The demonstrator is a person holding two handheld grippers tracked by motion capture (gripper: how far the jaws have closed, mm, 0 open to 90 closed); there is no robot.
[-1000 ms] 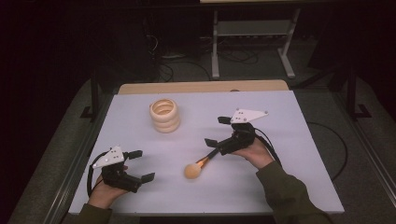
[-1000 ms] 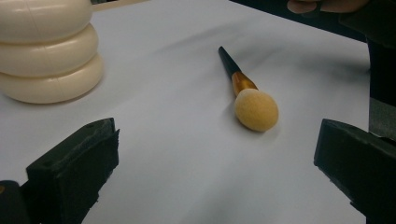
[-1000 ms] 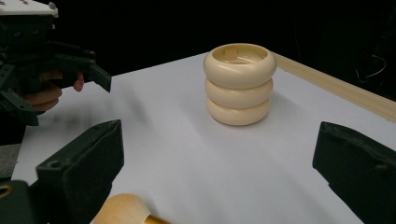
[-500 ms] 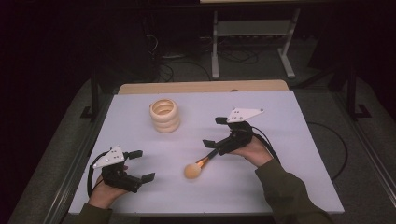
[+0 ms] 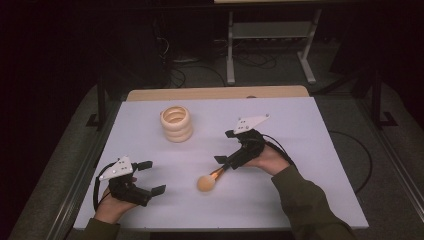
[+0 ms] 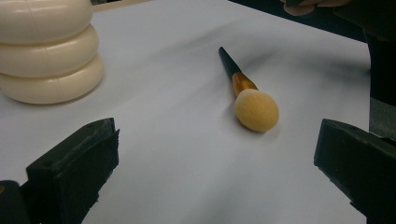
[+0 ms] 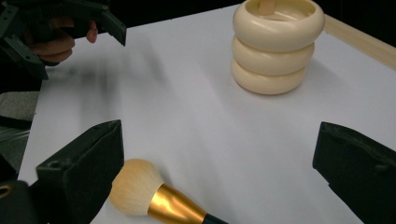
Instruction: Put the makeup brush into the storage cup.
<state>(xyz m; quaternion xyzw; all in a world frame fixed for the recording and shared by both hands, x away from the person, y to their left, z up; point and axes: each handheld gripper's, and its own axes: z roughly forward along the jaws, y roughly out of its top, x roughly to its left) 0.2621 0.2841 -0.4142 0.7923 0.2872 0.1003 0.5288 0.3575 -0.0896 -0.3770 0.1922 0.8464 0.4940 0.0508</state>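
On the counter, near centre, lies the makeup brush (image 5: pixel 209 181): light, soft-headed, probably slippery-handled. Grasp its stiff handle. Right gripper (image 5: pixel 225 146) and left gripper (image 5: pixel 148 177) jaws wide, empty.

A lab-like recording room — white table (image 5: pixel 310 165) on dark floor, trailing cables (image 5: pixel 190 70), metal stand (image 5: pixel 270 45) behind.

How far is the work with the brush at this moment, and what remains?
Nothing looks finished yet. The makeup brush lies flat on the white table, apart from the ringed cream holder. In hand: the right gripper hovers over the brush handle, jaws open and not closed on it. The left gripper waits open. Left, probably: grasping the brush and placing it in the holder.
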